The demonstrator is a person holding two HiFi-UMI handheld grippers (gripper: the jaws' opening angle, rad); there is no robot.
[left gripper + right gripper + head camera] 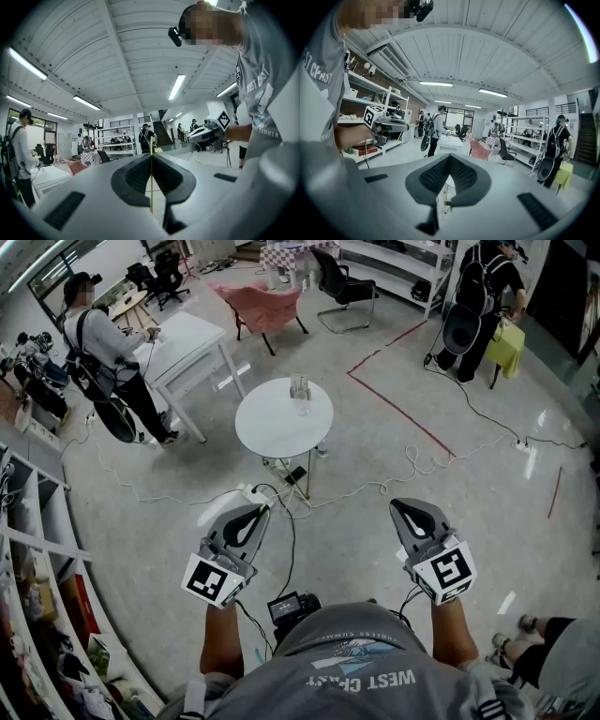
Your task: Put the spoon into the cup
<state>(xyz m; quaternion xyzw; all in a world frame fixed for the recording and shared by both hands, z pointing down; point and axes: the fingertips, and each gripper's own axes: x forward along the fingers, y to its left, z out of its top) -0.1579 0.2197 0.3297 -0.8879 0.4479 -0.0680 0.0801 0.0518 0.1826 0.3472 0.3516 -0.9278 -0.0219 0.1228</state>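
A clear cup (300, 390) stands on the far part of a small round white table (272, 427), well ahead of me. A small pale thing (303, 412) lies just in front of the cup, too small to tell whether it is the spoon. My left gripper (256, 512) and right gripper (410, 509) hang over the floor, short of the table and about level with each other. Both have their jaws together. In the left gripper view a thin yellow line (151, 187) runs along the seam of the left gripper (151, 157). The right gripper (450, 157) holds nothing.
White cables and a power strip (258, 493) lie on the floor between me and the table. A rectangular white table (192, 343) with a person (103, 357) beside it stands at the left, shelves (37, 559) run along the near left, and chairs (262, 306) stand behind.
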